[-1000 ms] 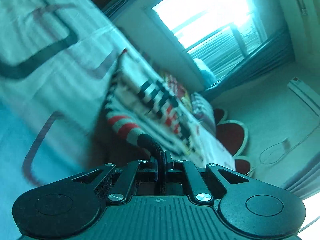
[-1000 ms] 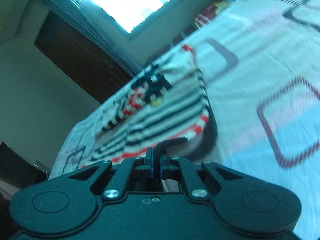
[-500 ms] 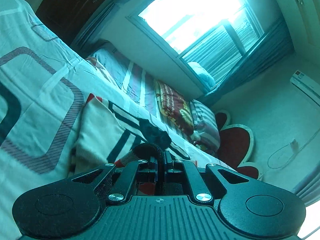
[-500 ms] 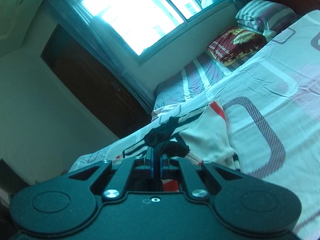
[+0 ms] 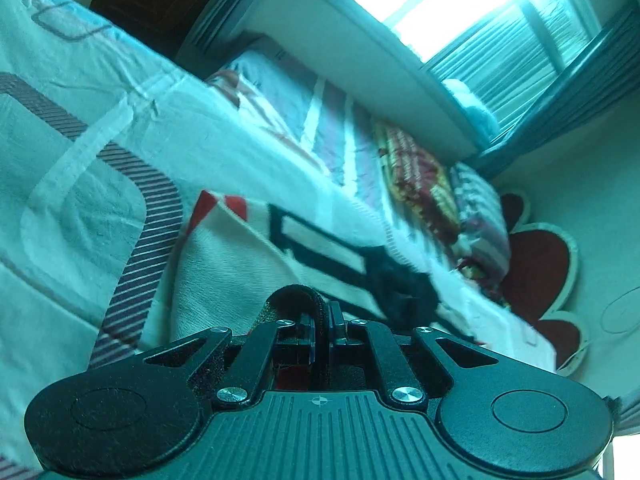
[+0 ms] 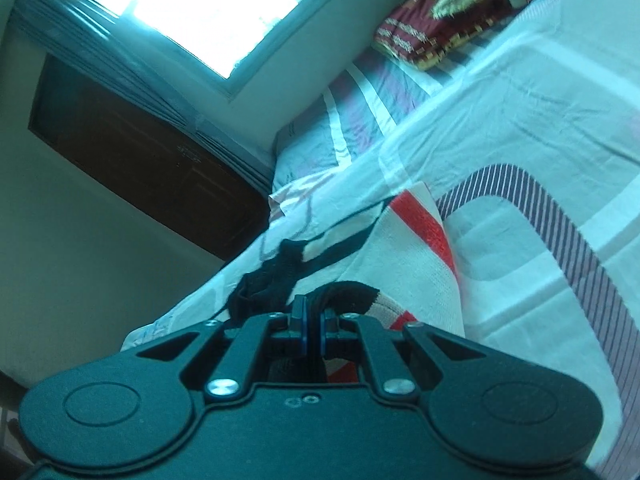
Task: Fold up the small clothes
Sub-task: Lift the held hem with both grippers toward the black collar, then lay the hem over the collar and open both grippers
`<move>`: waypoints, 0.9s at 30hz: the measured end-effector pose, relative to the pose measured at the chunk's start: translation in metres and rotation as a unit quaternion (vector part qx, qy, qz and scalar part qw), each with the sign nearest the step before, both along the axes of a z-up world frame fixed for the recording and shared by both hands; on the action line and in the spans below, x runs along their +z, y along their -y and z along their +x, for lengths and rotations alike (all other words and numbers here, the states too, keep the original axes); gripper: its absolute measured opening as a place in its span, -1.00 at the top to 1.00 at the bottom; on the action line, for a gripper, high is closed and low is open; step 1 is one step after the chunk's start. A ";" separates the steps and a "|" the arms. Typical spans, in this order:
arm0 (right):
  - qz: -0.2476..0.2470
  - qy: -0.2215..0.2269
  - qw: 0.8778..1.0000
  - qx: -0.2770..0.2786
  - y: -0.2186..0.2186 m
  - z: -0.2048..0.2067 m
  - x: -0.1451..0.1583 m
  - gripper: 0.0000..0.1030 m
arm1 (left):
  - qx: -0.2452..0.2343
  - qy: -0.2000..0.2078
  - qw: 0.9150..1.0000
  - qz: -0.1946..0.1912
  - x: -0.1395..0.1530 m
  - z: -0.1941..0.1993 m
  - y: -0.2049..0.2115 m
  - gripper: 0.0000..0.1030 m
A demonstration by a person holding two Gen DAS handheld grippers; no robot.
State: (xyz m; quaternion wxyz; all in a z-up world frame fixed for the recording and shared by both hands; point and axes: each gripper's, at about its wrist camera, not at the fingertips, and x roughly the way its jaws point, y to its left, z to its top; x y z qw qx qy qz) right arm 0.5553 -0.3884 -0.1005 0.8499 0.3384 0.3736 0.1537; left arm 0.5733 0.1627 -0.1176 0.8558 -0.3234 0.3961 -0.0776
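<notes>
Black ribbed hem fabric bulges up in a fold between the closed jaws of the left gripper (image 5: 321,322), and the same kind of dark edge arches out of the closed jaws of the right gripper (image 6: 312,318), so each claw pinches a part of the one knitted garment (image 5: 240,264). From the claws outward the cloth runs away over the bed: cream knit with red bands and black bars, its far part lying flat on the bedsheet (image 5: 80,184). In the left wrist view the garment's left edge runs close beside a striped, rounded frame printed on the sheet, and wide bare sheet opens beyond it to the left. In the right wrist view the garment's right edge, marked by a red band, lies next to another striped frame, with broad open sheet to the right. A dark bunched piece of the garment shows between the two claws in both views. Farther off, a striped cover (image 6: 340,128) spreads toward the wall, a red patterned pillow (image 6: 432,36) and a striped pillow (image 5: 480,216) lie near the head of the bed, and a bright window (image 6: 208,4) and a dark wooden door (image 6: 132,160) stand well apart from the work.
</notes>
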 end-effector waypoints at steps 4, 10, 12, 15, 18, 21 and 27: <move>0.003 -0.018 1.000 0.007 -0.002 0.032 -0.029 0.87 | -0.002 -0.032 0.999 -0.018 -0.029 0.026 0.001 0.88; 0.038 0.025 0.999 0.006 0.001 0.044 -0.043 0.55 | 0.017 0.001 0.993 -0.120 -0.045 0.034 -0.010 -0.26; 0.043 0.042 0.998 -0.003 0.006 0.041 -0.039 0.39 | 0.020 0.023 0.992 -0.122 -0.040 0.033 -0.011 -0.44; 0.013 0.074 0.997 -0.010 0.013 0.032 -0.024 0.05 | 0.003 0.046 0.998 -0.047 -0.022 0.032 -0.004 -0.49; -0.027 0.096 0.995 0.016 0.012 0.030 -0.006 0.08 | -0.052 0.068 0.994 0.072 -0.005 0.034 0.009 -0.49; -0.094 0.106 0.988 0.058 -0.004 0.033 0.007 0.11 | -0.111 0.067 0.980 0.154 -0.002 0.041 0.029 -0.32; -0.217 0.099 0.963 0.125 -0.047 0.053 0.001 0.14 | -0.176 0.046 0.954 0.236 -0.012 0.059 0.053 -0.18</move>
